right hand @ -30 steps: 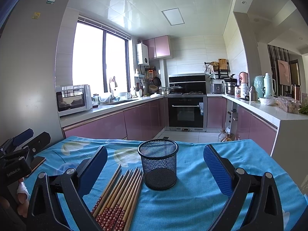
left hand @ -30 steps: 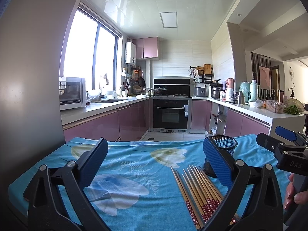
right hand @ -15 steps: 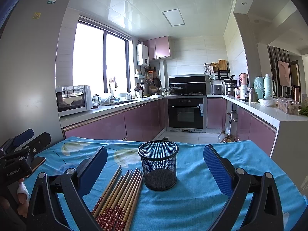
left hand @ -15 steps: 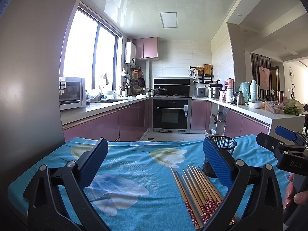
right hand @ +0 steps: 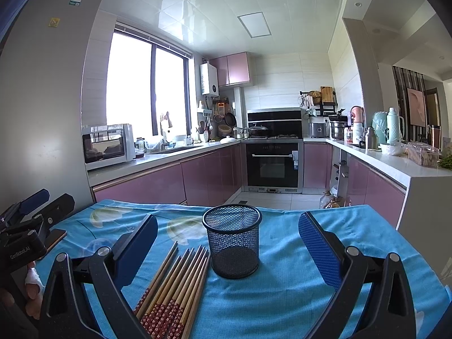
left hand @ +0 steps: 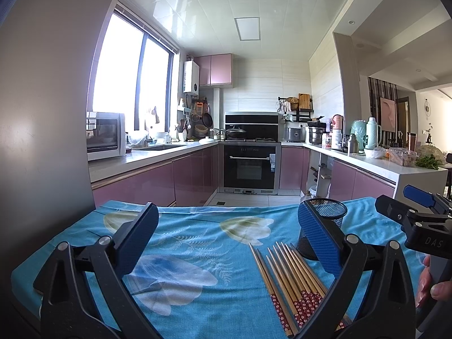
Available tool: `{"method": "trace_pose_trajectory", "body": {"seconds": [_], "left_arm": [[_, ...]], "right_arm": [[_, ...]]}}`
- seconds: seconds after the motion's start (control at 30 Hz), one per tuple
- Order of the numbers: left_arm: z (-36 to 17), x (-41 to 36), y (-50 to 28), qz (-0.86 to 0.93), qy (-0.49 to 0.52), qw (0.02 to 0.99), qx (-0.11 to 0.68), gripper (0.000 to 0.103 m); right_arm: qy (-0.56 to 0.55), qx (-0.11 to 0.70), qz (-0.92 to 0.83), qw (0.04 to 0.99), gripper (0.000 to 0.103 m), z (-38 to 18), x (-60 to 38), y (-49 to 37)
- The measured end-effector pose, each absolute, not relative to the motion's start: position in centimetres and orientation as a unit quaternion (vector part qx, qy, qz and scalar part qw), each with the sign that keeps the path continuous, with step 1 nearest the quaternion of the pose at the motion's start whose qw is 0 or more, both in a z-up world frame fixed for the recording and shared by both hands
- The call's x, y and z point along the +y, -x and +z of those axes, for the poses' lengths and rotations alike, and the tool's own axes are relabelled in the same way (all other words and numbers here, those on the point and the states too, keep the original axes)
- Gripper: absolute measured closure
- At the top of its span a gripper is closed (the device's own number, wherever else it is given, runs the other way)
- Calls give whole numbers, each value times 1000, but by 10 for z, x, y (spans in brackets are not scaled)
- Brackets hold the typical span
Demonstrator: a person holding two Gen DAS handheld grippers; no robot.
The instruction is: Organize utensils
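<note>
Stood empty between the wide-open right gripper (right hand: 228, 240) fingers: black wire-mesh cylindrical cup (right hand: 233, 240); left gripper (left hand: 226, 234) equally wide, "GenRoboLAI" legible.

chopsticks (right hand: 176, 285) left of mesh cup (right hand: 233, 240)

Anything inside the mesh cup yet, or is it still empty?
Through the mesh cup only its dark solid base shows; no chopsticks stand in it. The chopsticks all lie flat on the blue tablecloth beside it. Both tongs are open.
</note>
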State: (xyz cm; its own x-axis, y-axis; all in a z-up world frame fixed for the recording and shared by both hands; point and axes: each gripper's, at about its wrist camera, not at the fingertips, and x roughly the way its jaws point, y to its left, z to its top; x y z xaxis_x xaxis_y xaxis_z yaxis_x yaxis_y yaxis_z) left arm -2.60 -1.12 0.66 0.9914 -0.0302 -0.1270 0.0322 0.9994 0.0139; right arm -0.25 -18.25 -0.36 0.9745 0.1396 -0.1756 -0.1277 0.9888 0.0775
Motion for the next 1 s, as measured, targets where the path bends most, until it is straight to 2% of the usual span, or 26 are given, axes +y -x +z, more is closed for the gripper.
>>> {"method": "trace_pose_trajectory", "body": {"seconds": [1.0], "left_arm": [[6, -12, 27, -17, -8, 998, 66, 6]], "right_arm": [[-35, 93, 68, 993, 6, -5, -183, 3]]}}
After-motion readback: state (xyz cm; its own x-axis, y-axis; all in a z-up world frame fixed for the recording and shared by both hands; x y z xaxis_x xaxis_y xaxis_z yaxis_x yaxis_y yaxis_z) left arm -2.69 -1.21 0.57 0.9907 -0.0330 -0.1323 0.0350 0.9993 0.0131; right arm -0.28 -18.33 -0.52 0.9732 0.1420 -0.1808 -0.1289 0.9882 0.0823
